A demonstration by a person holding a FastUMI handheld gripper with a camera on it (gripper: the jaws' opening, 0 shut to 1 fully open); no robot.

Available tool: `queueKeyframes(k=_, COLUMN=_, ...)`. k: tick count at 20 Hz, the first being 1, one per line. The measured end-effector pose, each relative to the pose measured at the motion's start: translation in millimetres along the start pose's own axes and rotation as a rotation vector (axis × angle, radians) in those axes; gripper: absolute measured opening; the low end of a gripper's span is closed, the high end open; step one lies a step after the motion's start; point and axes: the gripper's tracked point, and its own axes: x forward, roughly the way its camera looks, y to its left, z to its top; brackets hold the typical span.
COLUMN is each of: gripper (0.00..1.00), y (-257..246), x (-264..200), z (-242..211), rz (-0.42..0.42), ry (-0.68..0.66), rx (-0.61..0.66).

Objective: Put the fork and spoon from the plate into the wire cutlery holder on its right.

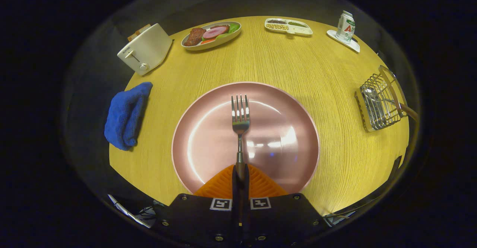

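Note:
A metal fork point(240, 121) points straight ahead over the pink plate point(283, 102), tines away from me. My gripper point(240, 173) is shut on the fork's handle, both fingers pressed together around it. The plate lies on the wooden table just ahead of the fingers. The wire cutlery holder point(380, 101) stands to the right of the plate near the table's right edge; something metal lies inside it, too small to tell what.
A blue cloth point(125, 115) lies left of the plate. A white toaster point(145, 50) stands at the far left. Beyond the plate are a dish of food point(211, 35), a divided tray point(288, 26) and a can point(345, 26) on a coaster.

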Motion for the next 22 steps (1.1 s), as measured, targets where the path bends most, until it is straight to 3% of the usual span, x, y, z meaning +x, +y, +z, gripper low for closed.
queueKeyframes(k=11, gripper=0.04, y=-31.2, x=-52.6, z=48.3, rz=0.022, ry=-0.107, rx=0.03)
queueKeyframes(k=22, gripper=0.04, y=-156.3, x=-132.6, z=76.4, rz=-0.109, ry=-0.151, rx=0.085)
